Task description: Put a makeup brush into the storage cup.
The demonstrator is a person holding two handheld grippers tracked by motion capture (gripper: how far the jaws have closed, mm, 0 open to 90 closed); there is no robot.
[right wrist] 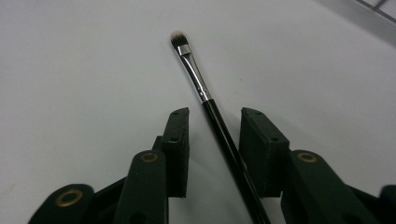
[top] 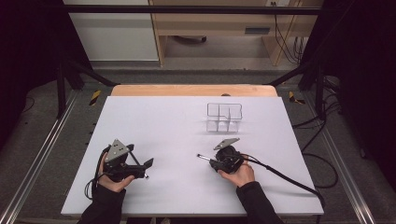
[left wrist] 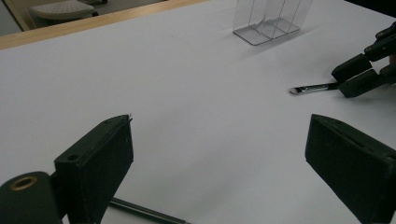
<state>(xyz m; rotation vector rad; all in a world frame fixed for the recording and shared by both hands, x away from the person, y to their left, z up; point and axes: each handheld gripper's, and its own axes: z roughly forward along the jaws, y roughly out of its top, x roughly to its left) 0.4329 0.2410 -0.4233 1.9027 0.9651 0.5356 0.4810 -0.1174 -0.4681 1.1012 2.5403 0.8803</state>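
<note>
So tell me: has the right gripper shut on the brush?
No: in the right gripper view the brush lies between the right gripper's jaws with a gap on each side.

Dark sleeves point(top: 103, 205), black grippers with brass-ringed holes point(right wrist: 149, 157), blocky black fingers point(left wrist: 100, 163), grey three-cornered plates point(top: 116, 150), black cables point(top: 285, 177)

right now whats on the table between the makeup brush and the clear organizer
Nothing: in the high view, bare white table separates the makeup brush from the clear organizer.
</note>
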